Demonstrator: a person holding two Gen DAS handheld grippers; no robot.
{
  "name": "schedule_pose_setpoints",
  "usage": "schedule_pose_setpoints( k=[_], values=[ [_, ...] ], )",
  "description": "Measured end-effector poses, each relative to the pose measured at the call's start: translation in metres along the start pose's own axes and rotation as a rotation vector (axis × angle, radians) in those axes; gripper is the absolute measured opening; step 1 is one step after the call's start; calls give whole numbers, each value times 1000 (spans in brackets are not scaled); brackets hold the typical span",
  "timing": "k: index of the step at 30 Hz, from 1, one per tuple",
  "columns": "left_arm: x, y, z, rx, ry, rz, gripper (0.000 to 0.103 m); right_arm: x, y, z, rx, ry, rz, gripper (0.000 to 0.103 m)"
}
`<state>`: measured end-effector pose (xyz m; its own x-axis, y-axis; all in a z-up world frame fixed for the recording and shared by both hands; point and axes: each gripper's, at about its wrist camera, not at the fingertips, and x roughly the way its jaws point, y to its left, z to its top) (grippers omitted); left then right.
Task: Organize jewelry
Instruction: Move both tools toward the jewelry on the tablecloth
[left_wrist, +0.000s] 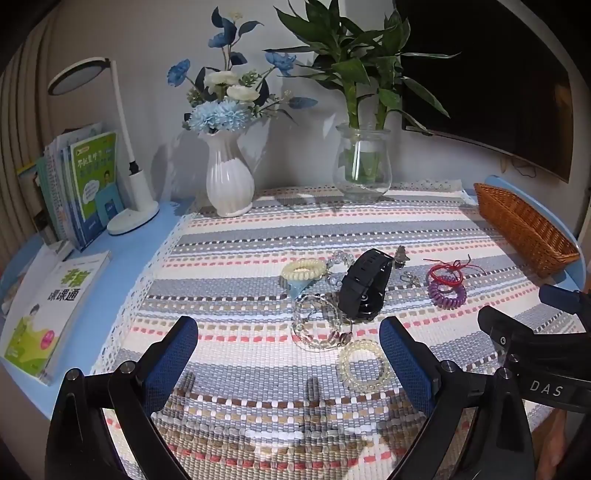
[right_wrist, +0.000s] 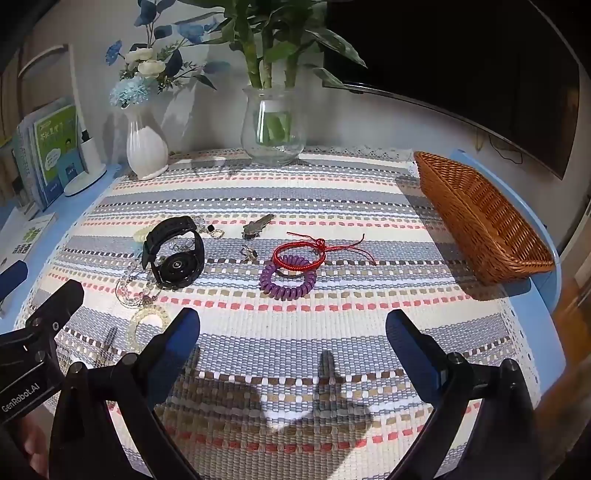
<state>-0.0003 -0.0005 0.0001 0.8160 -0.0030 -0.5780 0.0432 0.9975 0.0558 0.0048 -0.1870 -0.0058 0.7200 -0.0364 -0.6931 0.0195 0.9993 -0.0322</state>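
Jewelry lies on the striped cloth: a black watch, a purple coil band, a red cord bracelet, a cream coil band, a clear bead bracelet, a pale bead bracelet, and small metal pieces. My left gripper is open and empty, just short of the bead bracelets. My right gripper is open and empty, short of the purple band.
A brown wicker basket stands at the right edge. A white flower vase, a glass vase with a plant, a desk lamp and books line the back and left.
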Motion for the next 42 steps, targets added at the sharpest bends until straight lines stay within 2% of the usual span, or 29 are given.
schedule_pose_setpoints(
  k=[15, 22, 28, 38, 42],
  values=[
    [-4, 1, -3, -11, -11, -32, 98, 0, 0, -1, 7, 10, 8, 101],
    [-4, -1, -3, 18, -16, -29, 98, 1, 1, -1, 2, 13, 8, 101],
    [-2, 0, -2, -3, -21, -52, 98, 0, 3, -2, -2, 10, 7, 101],
    [6, 1, -3, -50, 29, -105, 98, 6, 0, -2, 7, 27, 12, 101],
    [8, -4, -2, -23, 27, -96, 89, 9, -1, -3, 8, 33, 13, 101]
  ],
)
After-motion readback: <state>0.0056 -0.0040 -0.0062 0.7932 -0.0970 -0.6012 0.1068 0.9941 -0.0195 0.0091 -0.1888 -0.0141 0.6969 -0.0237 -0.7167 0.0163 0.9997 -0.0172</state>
